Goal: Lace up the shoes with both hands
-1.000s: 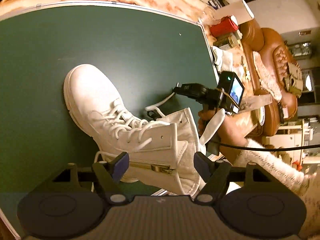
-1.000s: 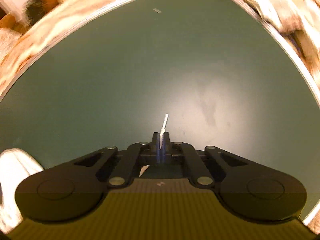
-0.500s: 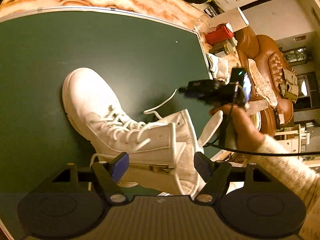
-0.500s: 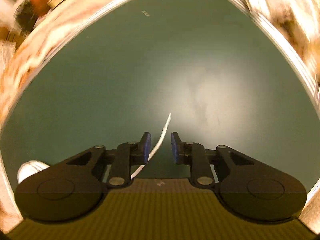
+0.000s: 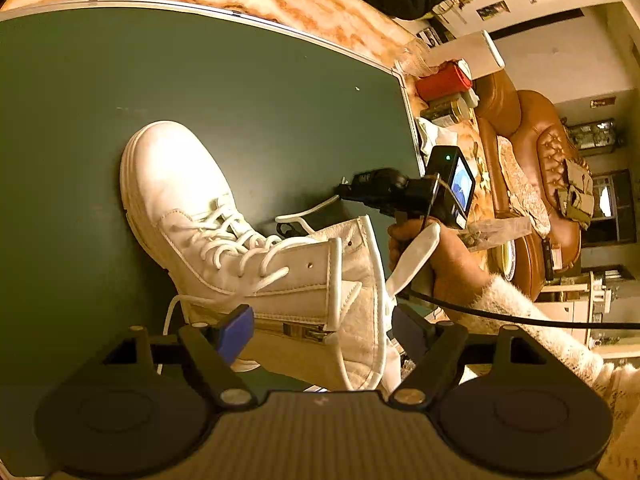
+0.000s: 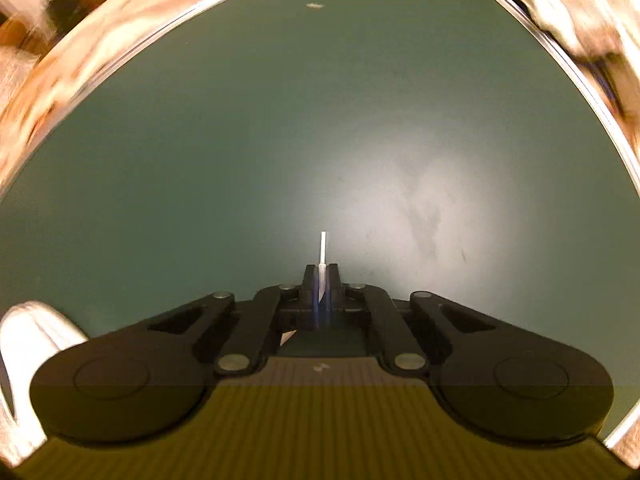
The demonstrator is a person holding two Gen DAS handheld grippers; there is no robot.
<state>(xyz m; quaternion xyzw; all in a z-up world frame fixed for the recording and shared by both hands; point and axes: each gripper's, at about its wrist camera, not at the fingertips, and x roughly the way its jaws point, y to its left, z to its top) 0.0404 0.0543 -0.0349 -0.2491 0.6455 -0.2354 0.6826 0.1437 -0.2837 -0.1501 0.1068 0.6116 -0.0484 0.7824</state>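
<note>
Right wrist view shows my right tongs (image 6: 322, 280) pinched on the lace tip (image 6: 323, 247), which pokes out straight beyond the pads; the jaws have just been closing, with the lace between them. From the left wrist view, the white boot (image 5: 240, 240) lies on its side on the green desk (image 5: 240, 100), toe toward the far edge, collar toward me, and my left tongs (image 5: 324, 326) stand wide apart, straddling the ankle without pressing it. I judge the next job is feeding that tip through an upper eyelet (image 5: 310, 265). To do it well I'd keep the tip short and stiff, steady the collar with the left, and draw slack gently so the lower crossings stay even.
</note>
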